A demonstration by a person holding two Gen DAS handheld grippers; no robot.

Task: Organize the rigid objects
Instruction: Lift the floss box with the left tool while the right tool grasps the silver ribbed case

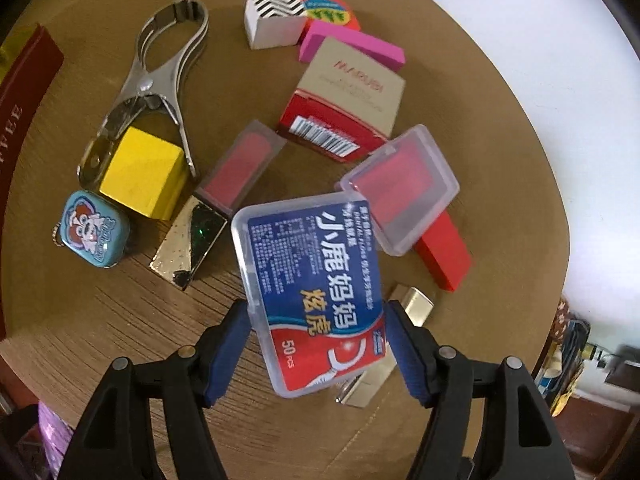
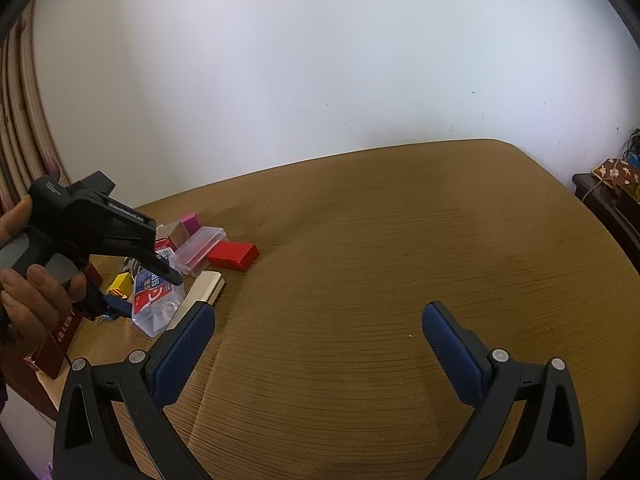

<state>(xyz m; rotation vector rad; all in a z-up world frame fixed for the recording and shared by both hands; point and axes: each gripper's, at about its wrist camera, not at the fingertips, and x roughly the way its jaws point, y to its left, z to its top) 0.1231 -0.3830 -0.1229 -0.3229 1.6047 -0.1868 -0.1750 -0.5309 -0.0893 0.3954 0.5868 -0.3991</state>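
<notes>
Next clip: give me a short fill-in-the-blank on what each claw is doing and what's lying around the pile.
1. The left claw is shut on the clear floss pick box, whose label reads ____ pcs.
2. The right claw is open and holds ____.
3. The block resting against the metal tongs is coloured ____.
4. The small tin beside that block shows a cartoon face on a ____ ground.

Missing words: 50; nothing; yellow; blue
</notes>
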